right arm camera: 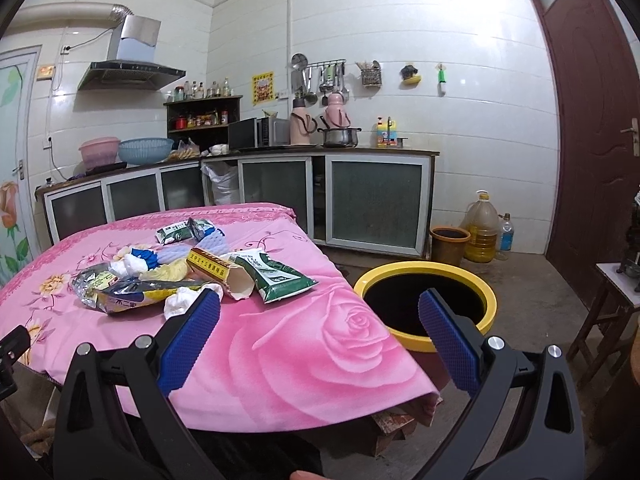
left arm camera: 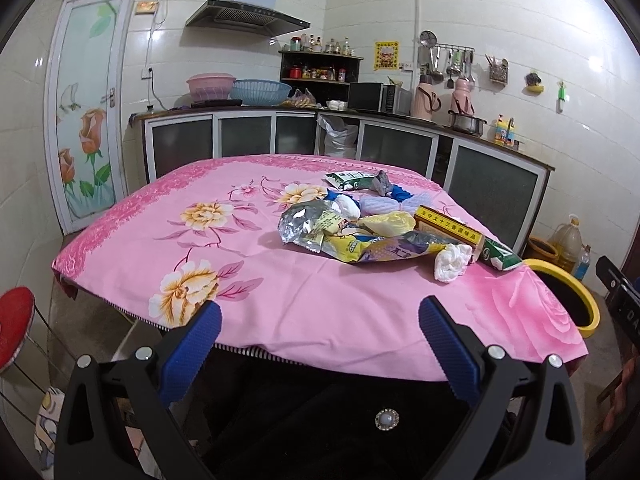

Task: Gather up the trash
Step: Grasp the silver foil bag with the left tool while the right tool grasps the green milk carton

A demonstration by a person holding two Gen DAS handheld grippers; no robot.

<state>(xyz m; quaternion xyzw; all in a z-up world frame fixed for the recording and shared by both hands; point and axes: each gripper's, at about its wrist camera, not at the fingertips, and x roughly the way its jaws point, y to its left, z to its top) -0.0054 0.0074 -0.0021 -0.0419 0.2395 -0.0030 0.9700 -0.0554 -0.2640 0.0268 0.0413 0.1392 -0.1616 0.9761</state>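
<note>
A heap of trash lies on the pink flowered tablecloth point(left arm camera: 224, 280) point(right arm camera: 304, 344): a silver and yellow snack bag point(left arm camera: 344, 240) point(right arm camera: 120, 292), a crumpled white tissue point(left arm camera: 452, 262) point(right arm camera: 180, 302), a yellow carton point(left arm camera: 448, 228) point(right arm camera: 224, 274), a green and white packet point(left arm camera: 500, 254) point(right arm camera: 276, 274) and another green packet point(left arm camera: 348, 179) point(right arm camera: 176, 232). A yellow-rimmed black bin point(left arm camera: 576, 296) point(right arm camera: 424, 300) stands on the floor right of the table. My left gripper point(left arm camera: 320, 324) is open at the table's near edge, short of the heap. My right gripper point(right arm camera: 320, 316) is open, its left fingertip beside the tissue.
Kitchen cabinets point(right arm camera: 280, 196) run along the back wall with a microwave point(right arm camera: 260, 132), a pot and flasks on top. An oil jug point(right arm camera: 482, 232) and a brown pot point(right arm camera: 450, 244) stand on the floor. A red stool point(left arm camera: 14, 320) is at the left, a wooden stool point(right arm camera: 612, 312) at the right.
</note>
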